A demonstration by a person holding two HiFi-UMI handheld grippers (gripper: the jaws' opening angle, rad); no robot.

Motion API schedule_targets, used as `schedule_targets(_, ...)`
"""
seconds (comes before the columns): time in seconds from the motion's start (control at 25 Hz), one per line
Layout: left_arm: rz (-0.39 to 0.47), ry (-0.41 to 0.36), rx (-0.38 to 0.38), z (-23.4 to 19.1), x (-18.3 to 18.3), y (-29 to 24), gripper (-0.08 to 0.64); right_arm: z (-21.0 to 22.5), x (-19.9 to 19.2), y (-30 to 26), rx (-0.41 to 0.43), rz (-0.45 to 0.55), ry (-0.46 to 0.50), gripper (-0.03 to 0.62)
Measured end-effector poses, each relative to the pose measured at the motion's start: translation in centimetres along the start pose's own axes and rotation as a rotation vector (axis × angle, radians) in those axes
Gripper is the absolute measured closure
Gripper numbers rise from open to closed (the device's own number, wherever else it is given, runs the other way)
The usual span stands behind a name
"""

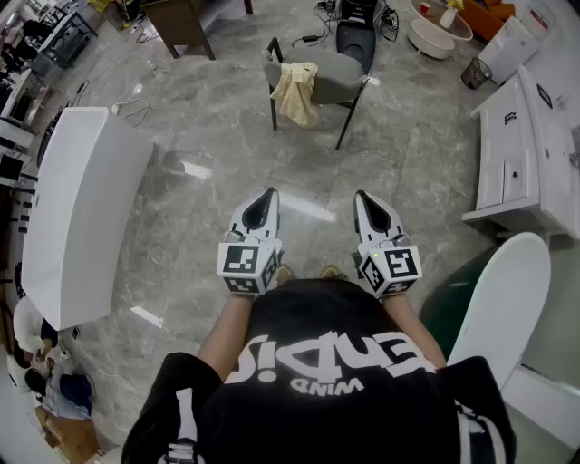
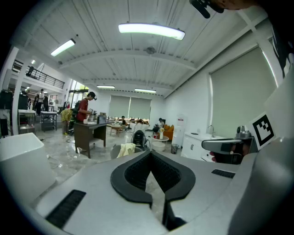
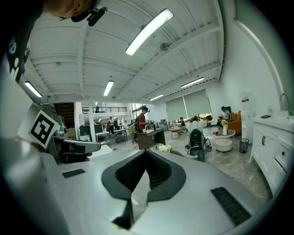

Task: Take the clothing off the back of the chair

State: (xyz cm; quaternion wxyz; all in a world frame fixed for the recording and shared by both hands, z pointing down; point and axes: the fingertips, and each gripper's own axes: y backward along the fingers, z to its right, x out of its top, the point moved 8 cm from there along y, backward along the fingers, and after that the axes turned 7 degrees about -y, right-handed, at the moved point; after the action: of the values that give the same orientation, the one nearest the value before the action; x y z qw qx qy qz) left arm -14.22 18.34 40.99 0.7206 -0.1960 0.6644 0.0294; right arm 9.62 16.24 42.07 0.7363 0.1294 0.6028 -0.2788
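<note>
A pale yellow garment point(image 1: 298, 91) hangs over the back of a grey chair point(image 1: 335, 77) with black legs, far ahead on the marble floor. The garment point(image 2: 125, 149) shows small in the left gripper view, and the garment point(image 3: 164, 148) shows tiny in the right gripper view. My left gripper point(image 1: 264, 203) and right gripper point(image 1: 371, 204) are held side by side close to the person's body, well short of the chair. Both are shut with nothing between the jaws.
A long white table point(image 1: 82, 208) stands at the left. White cabinets point(image 1: 526, 154) and a white tub point(image 1: 503, 308) are at the right. A dark desk point(image 1: 181, 23) and a round white table point(image 1: 439, 27) stand beyond the chair. Bare floor lies between me and the chair.
</note>
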Motion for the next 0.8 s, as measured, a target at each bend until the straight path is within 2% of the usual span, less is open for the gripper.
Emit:
schedule_targets(0.2, -0.008, -0.008, 0.005, 1.5, -0.7, -0.4, 0.545, 1.2, 0.1, 0.7, 0.009, 0.004, -0.017, 0.578)
schedule_targets(0.52, -0.009, 0.031, 0.06, 2.8, -1.1, -1.8, 0.545, 4.3, -1.2, 2.1, 0.04, -0.037, -0.038, 0.578)
schedule_targets(0.64, -0.007, 0.036, 0.078, 2.6, -0.9, -3.0, 0.545, 5.7, -1.4, 1.3, 0.031, -0.055, -0.04, 0.578)
schedule_targets(0.8, 0.001, 0.037, 0.064, 1.2, -0.6, -6.0, 0.545, 7.2, -1.2, -1.0, 0.016, -0.052, -0.048, 0.578)
